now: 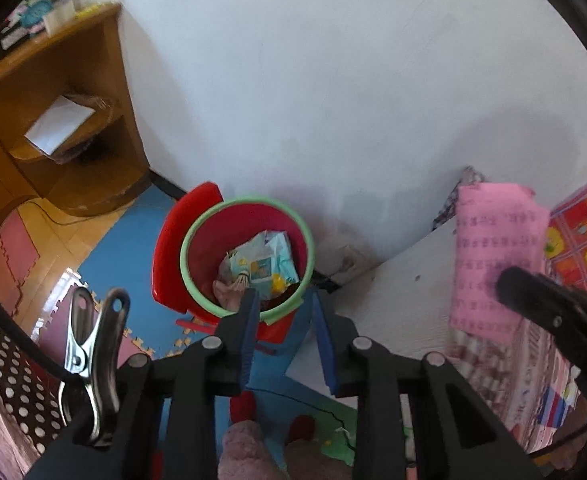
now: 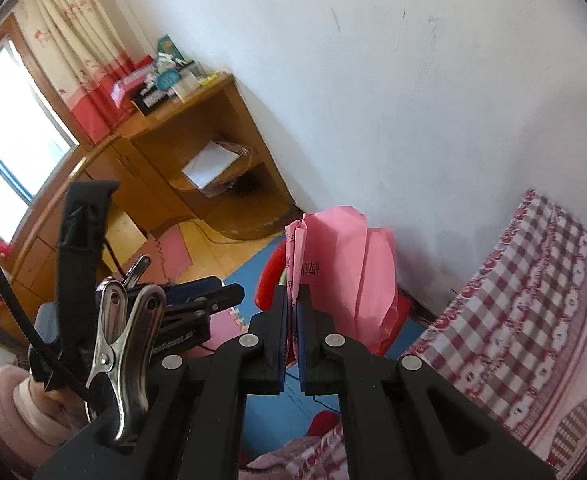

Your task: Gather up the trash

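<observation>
A red bin with a green rim (image 1: 249, 256) stands on the floor by the white wall, with wrappers and a shuttlecock (image 1: 259, 266) inside. My left gripper (image 1: 285, 298) is open and empty, just above the bin's near rim. My right gripper (image 2: 292, 292) is shut on a folded pink printed paper (image 2: 333, 264), held upright in the air. The paper (image 1: 493, 256) and the right gripper also show at the right of the left wrist view, above the bed edge. The bin is mostly hidden behind the paper in the right wrist view.
A wooden desk with shelves (image 1: 53, 128) stands left against the wall. Blue and pink foam mats (image 1: 125, 256) cover the floor. A bed with checked bedding (image 2: 513, 320) lies at right. A red stool (image 1: 173, 248) stands behind the bin.
</observation>
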`<state>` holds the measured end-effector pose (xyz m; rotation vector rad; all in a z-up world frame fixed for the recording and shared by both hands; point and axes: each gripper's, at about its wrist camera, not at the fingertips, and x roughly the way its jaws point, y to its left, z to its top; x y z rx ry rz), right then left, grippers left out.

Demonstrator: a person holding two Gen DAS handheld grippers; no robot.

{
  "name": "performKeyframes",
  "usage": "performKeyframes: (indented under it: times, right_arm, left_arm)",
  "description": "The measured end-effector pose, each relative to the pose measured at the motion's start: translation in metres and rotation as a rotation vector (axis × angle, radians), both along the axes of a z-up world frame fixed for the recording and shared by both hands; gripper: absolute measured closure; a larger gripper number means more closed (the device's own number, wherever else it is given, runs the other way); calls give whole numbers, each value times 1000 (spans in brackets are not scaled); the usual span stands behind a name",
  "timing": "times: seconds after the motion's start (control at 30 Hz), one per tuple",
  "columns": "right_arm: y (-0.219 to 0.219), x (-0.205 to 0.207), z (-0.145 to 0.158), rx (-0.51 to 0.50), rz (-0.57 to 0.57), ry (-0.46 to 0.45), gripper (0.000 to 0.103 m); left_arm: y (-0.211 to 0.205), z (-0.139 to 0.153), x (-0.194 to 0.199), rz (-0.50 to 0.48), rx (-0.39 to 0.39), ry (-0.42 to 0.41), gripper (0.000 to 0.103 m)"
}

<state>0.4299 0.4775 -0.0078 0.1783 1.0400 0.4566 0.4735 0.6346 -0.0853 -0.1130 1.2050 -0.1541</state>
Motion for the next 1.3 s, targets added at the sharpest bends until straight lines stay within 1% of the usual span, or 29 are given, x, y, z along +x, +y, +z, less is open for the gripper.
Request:
performKeyframes:
  times: [0.1,0.23,0.43,0.77,0.9,1.03,1.2,1.3]
  right_arm:
    - [9,12,-14,0,-18,37,98]
    - [18,26,-24,-1,-35,61,98]
    - [35,51,-38,-6,-29,88,98]
    - [55,95,-73,-37,-15,157,98]
    - [63,108,-83,-40,-8,169,93]
    - [65,117,-88,-64,-27,170,80]
    - [68,121,-86,-61,-45,165,79]
    - [68,116,-85,-66,-49,161,78]
  left_arm:
    - [9,-12,14,-19,7,20,75]
    - [18,-22,27,-13,0,36,75]
    - [24,-27,39,-15,13,36,75]
    - [40,-37,52,10,-4,70,74]
    - [44,-41,52,22,-8,79,74]
    - [49,-44,51,33,-14,92,74]
    - [53,-44,51,38,-19,98,74]
    - [54,-43,51,35,-21,98,74]
